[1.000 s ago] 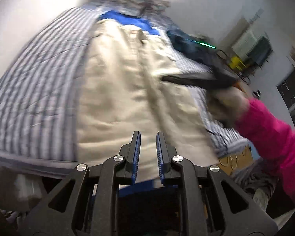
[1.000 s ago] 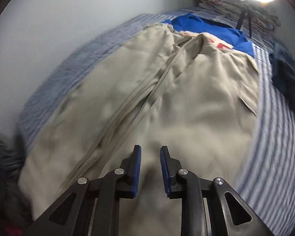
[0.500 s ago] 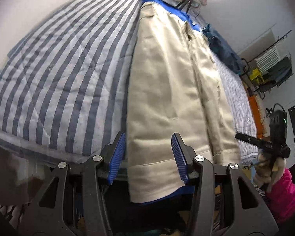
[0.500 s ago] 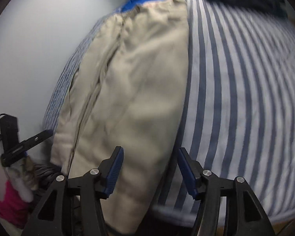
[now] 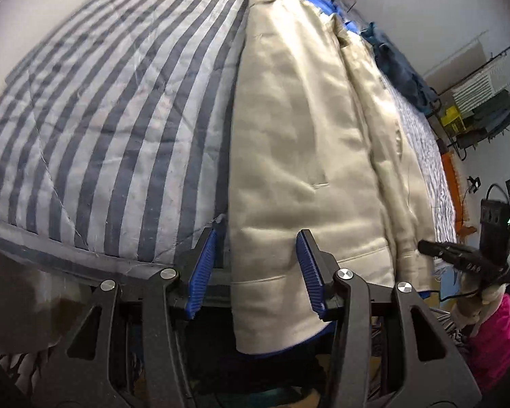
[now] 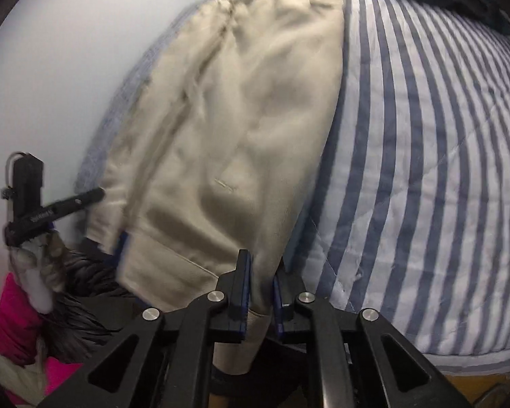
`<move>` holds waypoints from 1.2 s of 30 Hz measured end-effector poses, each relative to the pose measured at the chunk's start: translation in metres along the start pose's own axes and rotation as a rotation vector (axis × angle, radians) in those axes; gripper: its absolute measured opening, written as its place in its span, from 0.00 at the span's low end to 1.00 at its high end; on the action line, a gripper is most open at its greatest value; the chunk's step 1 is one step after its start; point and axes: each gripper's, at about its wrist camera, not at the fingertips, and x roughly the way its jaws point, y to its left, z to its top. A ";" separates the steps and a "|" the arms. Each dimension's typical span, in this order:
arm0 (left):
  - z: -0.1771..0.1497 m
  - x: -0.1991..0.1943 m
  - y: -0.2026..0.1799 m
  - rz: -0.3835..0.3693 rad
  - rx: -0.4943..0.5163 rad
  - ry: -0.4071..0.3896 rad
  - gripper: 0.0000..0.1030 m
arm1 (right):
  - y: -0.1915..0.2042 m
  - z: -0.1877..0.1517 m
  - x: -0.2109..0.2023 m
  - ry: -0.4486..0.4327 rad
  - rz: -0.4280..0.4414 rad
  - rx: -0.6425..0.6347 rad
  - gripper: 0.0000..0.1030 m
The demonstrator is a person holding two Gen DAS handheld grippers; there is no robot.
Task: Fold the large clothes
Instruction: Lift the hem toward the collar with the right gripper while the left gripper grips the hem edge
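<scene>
Both wrist views close over trousers (image 5: 289, 156)

This is a bedroom in a home. A bed (image 5: 102, 129) with a blue-and-white striped quilt fills most of both views, pushed against a plain pale wall (image 6: 68, 68). Clothes lie spread on it, a dark garment (image 5: 401, 68) among them. A cluttered wire rack (image 5: 476, 102) stands at the far wall.

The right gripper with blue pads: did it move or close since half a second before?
Yes. The right gripper has closed on the hem of the beige trousers, at their edge nearest the striped quilt.
</scene>
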 end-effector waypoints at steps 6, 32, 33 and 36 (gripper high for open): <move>-0.002 -0.002 0.002 -0.024 -0.004 0.004 0.49 | -0.016 -0.011 -0.011 -0.029 0.099 0.066 0.34; -0.012 -0.021 0.008 -0.047 -0.020 -0.031 0.49 | 0.121 0.026 0.073 0.081 0.285 -0.137 0.10; -0.011 -0.019 0.010 -0.059 -0.026 -0.023 0.49 | 0.122 0.025 0.073 0.073 0.283 -0.141 0.10; -0.013 -0.018 0.013 -0.065 -0.051 -0.023 0.49 | 0.125 0.020 0.067 0.065 0.295 -0.123 0.07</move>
